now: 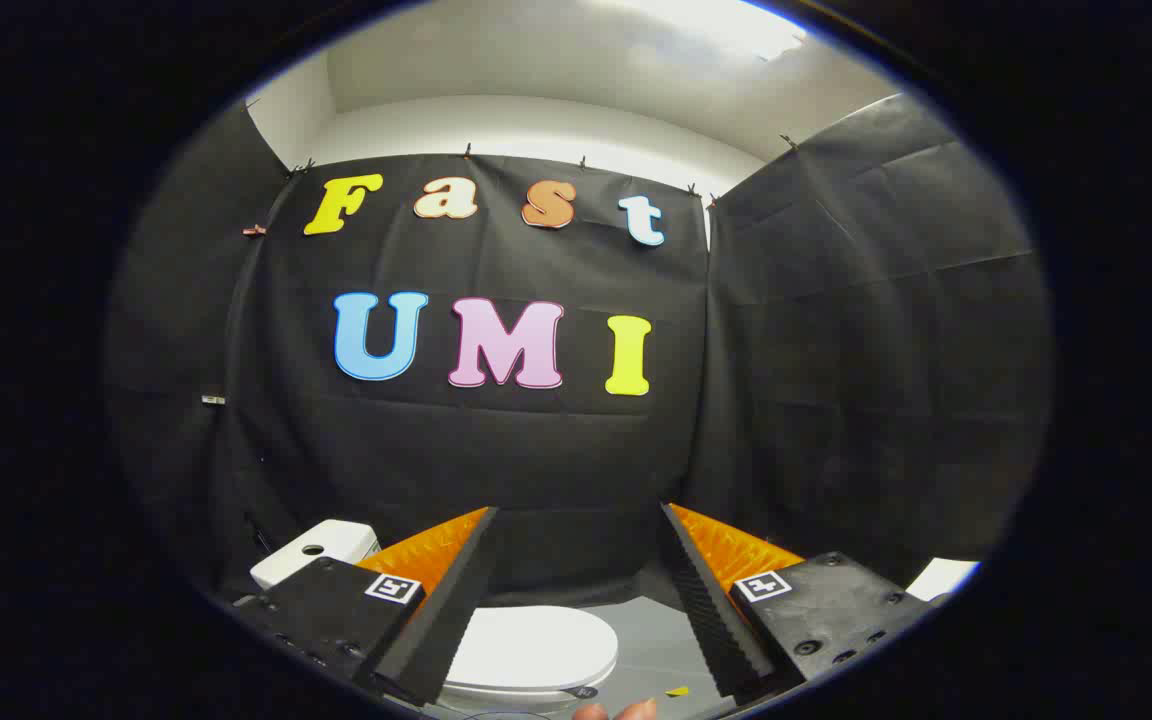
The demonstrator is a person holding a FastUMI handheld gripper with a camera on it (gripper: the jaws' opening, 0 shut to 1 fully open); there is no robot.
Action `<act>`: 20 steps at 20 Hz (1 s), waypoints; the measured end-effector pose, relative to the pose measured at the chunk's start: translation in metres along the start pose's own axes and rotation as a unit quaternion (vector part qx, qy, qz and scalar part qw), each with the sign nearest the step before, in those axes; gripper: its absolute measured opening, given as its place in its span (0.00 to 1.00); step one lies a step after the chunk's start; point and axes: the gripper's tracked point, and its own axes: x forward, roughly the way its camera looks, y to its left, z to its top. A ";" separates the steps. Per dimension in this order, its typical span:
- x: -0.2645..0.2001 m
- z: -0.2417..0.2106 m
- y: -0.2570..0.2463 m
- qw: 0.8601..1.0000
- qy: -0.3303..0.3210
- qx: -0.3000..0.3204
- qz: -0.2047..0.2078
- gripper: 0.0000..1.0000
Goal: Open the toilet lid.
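Looking down past the fingers, the hand-held gripper (576, 600) was wide open and held nothing; both orange-backed fingers (436, 610) were spread with clear air between them, well above the toilet.

Toilet lid (534, 648) sat low centre of the frame, between the two fingers and beyond them. It was down, lying flat on the seat. White tank (321, 550) showed at lower left, partly behind the left finger, so the hinge probably ran on that side and the free edge on the lower-right side of the lid.

Handling, as judgement:
- Rigid glossy plastic, light, hinged. Should swing up with little force.
- Smooth surface, likely slippery; a pinch on the flat top wouldn't bite.
- Best hold looked like the thin rim at the free edge, farthest from the tank: one finger under, one over, or just hook under and lift.
- Gap between lid and seat looked slim, so getting a finger in could be fiddly.

Hard to make out:
- Hinge was hidden by the left finger.
- Lid's left side and the bowl below were cut off.
- A small dark mark (581, 691) sat at the lid's front edge; couldn't tell what it was.
- Fingertips of a person's hand (618, 711) poked in at bottom centre, mostly cropped.
- A white object (941, 577) at lower right was cropped, unidentifiable.
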 end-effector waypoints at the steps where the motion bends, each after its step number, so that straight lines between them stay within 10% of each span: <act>1: -0.001 0.003 0.001 1.000 -0.005 -0.002 0.003 0.98; 20: -0.014 0.022 0.035 0.997 -0.035 -0.049 0.044 0.98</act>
